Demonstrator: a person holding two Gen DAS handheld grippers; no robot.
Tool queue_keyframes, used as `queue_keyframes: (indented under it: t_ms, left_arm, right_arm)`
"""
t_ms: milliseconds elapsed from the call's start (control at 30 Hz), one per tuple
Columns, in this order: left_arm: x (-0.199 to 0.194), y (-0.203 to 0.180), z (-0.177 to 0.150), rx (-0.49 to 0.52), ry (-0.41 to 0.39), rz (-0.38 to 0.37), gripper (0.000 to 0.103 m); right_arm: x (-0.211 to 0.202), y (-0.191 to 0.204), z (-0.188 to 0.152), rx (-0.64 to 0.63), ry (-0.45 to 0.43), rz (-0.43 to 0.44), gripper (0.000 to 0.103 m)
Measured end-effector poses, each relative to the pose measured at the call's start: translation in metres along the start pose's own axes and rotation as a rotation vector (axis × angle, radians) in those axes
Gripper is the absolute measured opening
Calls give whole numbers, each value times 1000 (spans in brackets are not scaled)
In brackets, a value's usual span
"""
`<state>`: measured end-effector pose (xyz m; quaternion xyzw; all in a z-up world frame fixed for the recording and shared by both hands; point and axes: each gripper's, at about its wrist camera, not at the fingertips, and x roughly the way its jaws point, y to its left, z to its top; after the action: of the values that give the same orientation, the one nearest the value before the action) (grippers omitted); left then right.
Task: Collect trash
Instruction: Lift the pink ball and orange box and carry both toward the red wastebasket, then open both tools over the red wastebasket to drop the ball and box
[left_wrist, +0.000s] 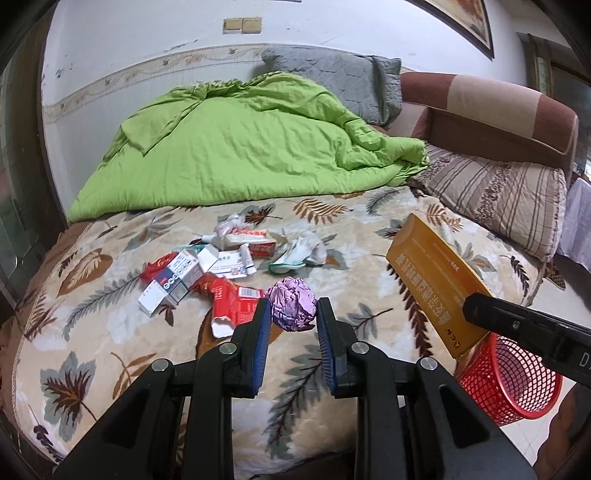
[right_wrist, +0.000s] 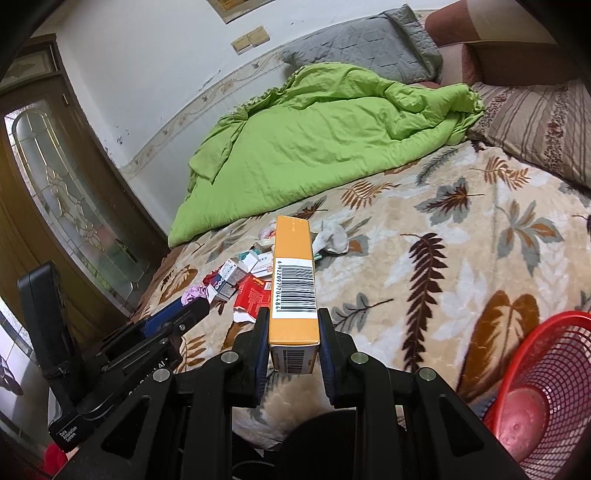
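We hold a crumpled purple paper ball (left_wrist: 291, 303) in the left hand-held gripper (left_wrist: 291, 314), its pads closed on the ball's sides above the bed (left_wrist: 369, 229); light and soft, it should crush easily. The right hand-held gripper (right_wrist: 291, 332) clamps a stiff, light orange carton (right_wrist: 293, 280) by its near end. The red mesh wastebasket (right_wrist: 546, 387), near right beside the bed, looks empty.

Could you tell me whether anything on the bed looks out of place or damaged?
Yes. A litter pile of crushed cartons, a torn red wrapper and crumpled tissue lies scattered mid-blanket, clearly not belonging on a bed.
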<state>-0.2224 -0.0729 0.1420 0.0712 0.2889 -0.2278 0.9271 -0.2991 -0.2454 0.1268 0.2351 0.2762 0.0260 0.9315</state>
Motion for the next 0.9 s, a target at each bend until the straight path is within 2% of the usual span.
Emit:
queue_keyframes:
  t_ms: [267, 533, 667, 900]
  left_arm:
    - [-10, -32, 4, 53, -14, -41, 24]
    - [-10, -76, 11, 114, -6, -126, 24]
    - [-6, -107, 13, 138, 24, -205, 24]
    - [10, -172, 11, 175, 142, -420, 24]
  right_arm:
    - [-38, -25, -3, 47, -38, -34, 26]
    - [-76, -72, -13, 136, -71, -104, 26]
    - [-98, -103, -18, 205, -92, -154, 26]
    - [-138, -147, -27, 275, -120, -257, 26]
